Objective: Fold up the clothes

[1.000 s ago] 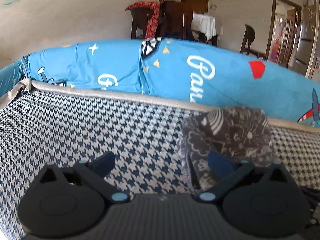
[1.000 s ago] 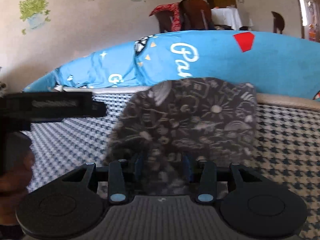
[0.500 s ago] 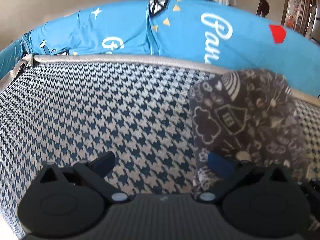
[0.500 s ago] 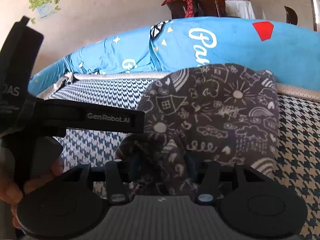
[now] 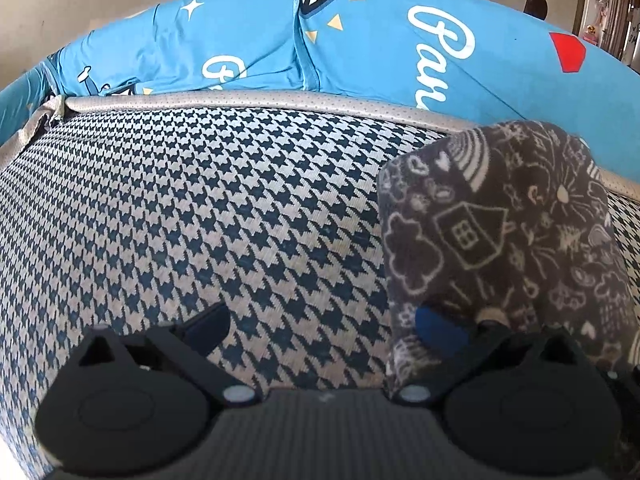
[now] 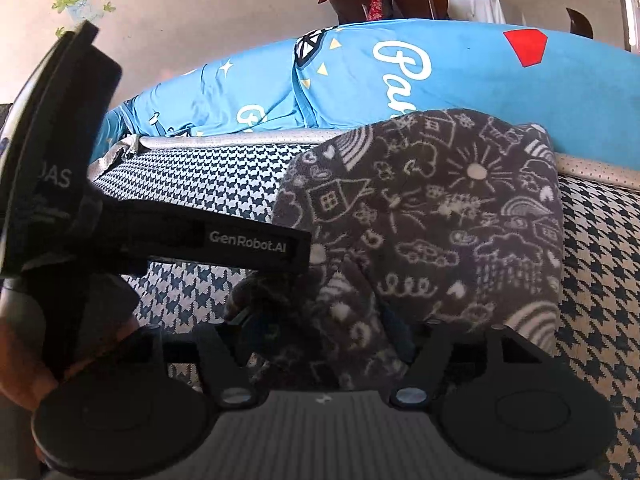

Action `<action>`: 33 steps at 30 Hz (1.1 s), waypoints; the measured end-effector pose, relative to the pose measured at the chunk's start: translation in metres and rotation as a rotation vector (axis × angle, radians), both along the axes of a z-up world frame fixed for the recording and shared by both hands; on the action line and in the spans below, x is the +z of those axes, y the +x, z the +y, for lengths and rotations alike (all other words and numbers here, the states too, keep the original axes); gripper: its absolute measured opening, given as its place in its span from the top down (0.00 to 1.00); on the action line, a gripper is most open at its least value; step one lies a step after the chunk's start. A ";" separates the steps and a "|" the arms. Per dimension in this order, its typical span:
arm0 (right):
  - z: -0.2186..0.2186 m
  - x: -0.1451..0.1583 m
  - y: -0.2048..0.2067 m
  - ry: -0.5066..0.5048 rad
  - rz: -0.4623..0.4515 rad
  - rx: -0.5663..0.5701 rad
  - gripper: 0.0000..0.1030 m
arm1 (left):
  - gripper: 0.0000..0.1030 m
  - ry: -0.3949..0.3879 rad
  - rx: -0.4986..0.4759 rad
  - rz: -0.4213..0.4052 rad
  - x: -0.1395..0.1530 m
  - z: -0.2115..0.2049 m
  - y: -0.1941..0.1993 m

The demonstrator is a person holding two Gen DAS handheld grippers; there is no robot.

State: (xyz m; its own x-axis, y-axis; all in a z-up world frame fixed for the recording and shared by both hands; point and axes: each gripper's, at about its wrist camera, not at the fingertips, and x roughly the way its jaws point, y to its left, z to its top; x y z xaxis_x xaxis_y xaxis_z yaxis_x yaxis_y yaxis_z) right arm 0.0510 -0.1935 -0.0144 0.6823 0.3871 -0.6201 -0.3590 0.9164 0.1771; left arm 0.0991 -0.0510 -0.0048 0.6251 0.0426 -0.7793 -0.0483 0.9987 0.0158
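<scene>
Two tongs work one garment (image 6: pixel 432 216) over the sofa (image 5: pixel 200 208): the right gripper (image 6: pixel 320 320) pinches its bunched near edge, the left gripper (image 5: pixel 320 320) gapes beside it, so mid-fold, likely needing a second grip.

Both cameras sit low, close over the checked cushion (image 5: pixel 200 220), facing the blue sheet (image 6: pixel 460 80) they share.

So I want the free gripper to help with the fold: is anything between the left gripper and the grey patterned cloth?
Nothing visible. The left gripper is open over bare houndstooth cushion, and the grey patterned cloth, pinched by the right gripper, already lies against its right finger.
</scene>
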 end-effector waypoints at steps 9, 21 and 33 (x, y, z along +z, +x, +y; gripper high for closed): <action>-0.001 0.004 0.000 -0.002 0.012 0.009 0.32 | 0.00 -0.001 0.003 0.006 -0.003 -0.001 0.001; -0.010 0.009 -0.012 0.018 0.025 0.004 0.28 | 0.00 -0.001 0.003 0.009 -0.006 -0.002 0.006; -0.021 0.014 -0.023 0.036 0.042 0.004 0.28 | 0.00 0.031 0.007 0.007 -0.005 -0.010 0.009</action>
State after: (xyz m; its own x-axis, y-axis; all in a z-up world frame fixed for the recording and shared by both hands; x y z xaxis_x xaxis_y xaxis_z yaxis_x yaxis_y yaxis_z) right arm 0.0283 -0.2142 -0.0001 0.6547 0.4122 -0.6336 -0.3542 0.9078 0.2246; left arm 0.1085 -0.0610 -0.0101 0.6193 0.0714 -0.7819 -0.0550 0.9974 0.0474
